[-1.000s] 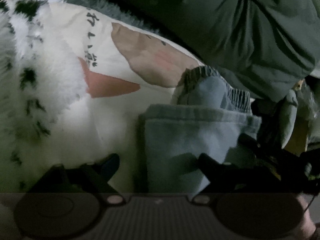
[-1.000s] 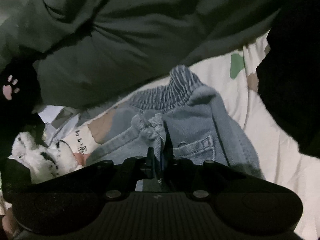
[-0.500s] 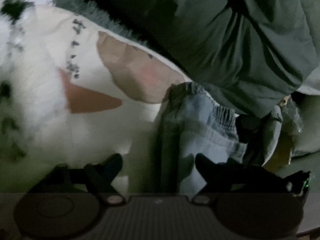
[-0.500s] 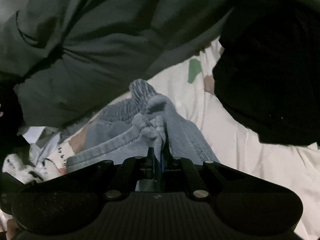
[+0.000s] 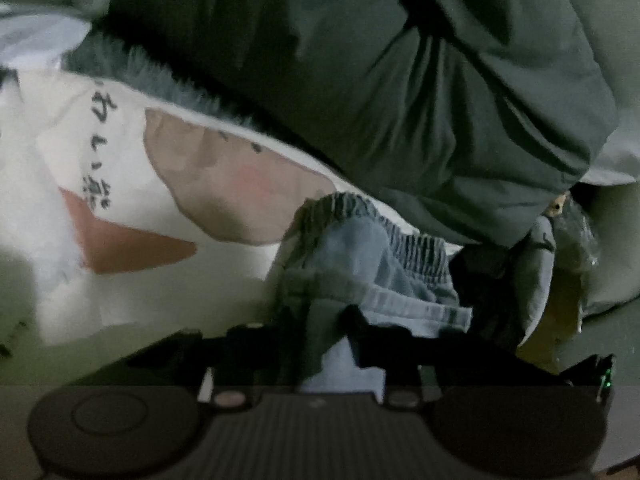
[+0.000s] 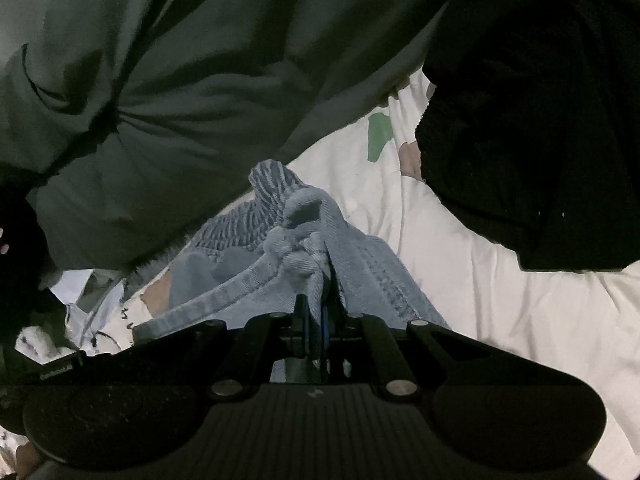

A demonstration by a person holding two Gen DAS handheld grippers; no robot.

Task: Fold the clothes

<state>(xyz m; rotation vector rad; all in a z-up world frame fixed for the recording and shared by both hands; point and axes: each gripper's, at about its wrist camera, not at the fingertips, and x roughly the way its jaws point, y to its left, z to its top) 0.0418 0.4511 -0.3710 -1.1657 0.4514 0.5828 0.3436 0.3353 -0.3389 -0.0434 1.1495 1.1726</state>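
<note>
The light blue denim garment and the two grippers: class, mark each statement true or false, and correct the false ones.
1. The right gripper is shut on the light blue denim garment. True.
2. The garment lies on bare wooden boards. False: it lies on a white printed bedsheet.
3. A dark green quilt is bunched behind the garment. True.
4. The left gripper hangs clear of any cloth. False: denim sits between its jaws, which have just been closing.
</note>
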